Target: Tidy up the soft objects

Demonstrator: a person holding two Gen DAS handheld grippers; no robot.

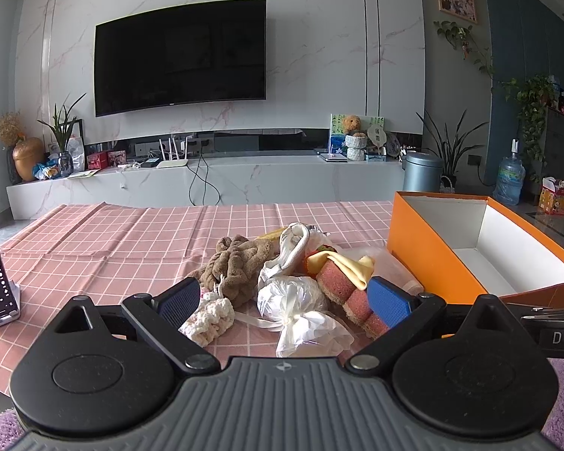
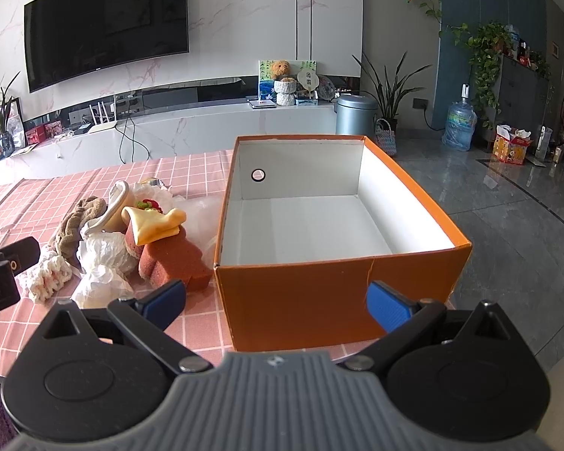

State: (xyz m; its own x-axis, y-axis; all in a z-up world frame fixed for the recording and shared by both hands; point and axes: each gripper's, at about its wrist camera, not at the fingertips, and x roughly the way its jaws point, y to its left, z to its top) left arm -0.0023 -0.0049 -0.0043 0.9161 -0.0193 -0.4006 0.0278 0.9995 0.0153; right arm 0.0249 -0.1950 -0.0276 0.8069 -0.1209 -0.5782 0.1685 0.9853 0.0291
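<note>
Soft pile (image 1: 282,282) just ahead of wide-open, empty left tool (image 1: 284,300); right tool (image 2: 276,300) likewise.

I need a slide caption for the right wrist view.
Open right gripper faces empty orange box; soft items piled beside it.

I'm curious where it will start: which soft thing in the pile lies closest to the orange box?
The reddish-brown sponge. Its end sits right beside the orange box, while the white plastic bag, brown knit piece and crocheted cloth lie farther left.
</note>
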